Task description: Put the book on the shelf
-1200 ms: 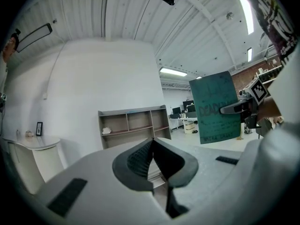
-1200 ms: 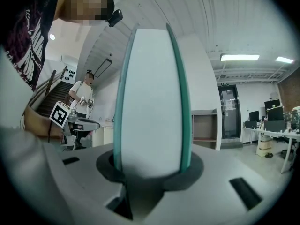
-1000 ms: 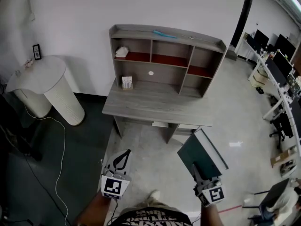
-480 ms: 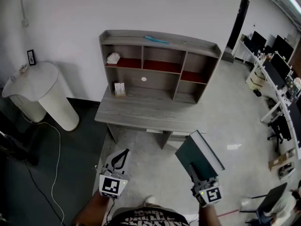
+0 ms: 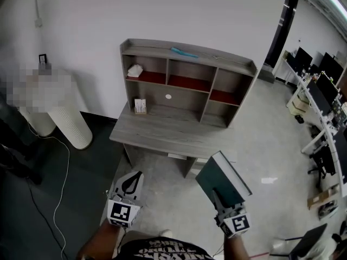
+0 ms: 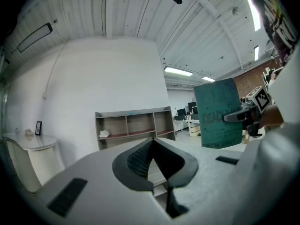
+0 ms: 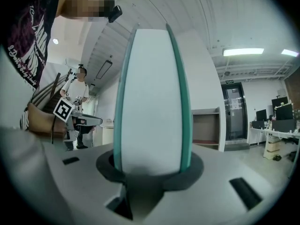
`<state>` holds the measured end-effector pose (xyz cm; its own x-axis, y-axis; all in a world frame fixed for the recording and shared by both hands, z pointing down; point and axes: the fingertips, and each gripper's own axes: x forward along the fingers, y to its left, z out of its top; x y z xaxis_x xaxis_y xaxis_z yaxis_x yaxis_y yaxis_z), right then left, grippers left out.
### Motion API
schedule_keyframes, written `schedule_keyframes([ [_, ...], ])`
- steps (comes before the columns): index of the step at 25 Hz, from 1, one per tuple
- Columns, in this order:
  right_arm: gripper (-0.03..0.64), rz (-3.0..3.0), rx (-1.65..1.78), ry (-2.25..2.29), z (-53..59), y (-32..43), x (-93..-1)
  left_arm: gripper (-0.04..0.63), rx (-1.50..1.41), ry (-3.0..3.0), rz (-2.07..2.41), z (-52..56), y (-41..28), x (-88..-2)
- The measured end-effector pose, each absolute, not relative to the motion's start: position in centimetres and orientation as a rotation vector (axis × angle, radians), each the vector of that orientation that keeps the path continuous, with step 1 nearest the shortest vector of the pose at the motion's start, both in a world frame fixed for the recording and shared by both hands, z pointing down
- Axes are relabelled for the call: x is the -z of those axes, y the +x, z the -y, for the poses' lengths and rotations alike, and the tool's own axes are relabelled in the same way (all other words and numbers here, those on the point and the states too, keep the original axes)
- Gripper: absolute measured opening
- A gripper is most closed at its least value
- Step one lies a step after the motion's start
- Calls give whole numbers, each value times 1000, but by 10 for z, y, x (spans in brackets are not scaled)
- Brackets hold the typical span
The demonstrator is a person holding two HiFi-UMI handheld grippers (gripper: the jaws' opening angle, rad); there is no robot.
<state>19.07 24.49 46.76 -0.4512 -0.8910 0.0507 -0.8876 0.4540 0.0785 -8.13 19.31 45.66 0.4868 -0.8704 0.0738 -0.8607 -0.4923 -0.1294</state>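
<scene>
The dark green hardback book (image 5: 222,175) stands upright, grasped at its lower edge by the right tongs (image 5: 219,198), well short of the grey wooden shelf unit (image 5: 187,64) on the grey tabletop (image 5: 162,131). The left tongs (image 5: 132,179) are clenched on nothing. The step in hand seems to be the carry; next, the book must reach an open compartment. Its cover reads "DEAD", the rest unclear.
</scene>
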Motion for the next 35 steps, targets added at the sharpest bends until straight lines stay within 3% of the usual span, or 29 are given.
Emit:
schedule_keyframes([
  [35,163,2587,-37,1644,-278,192,-485,6,269,-2667,-1492,-223,-90,-466],
])
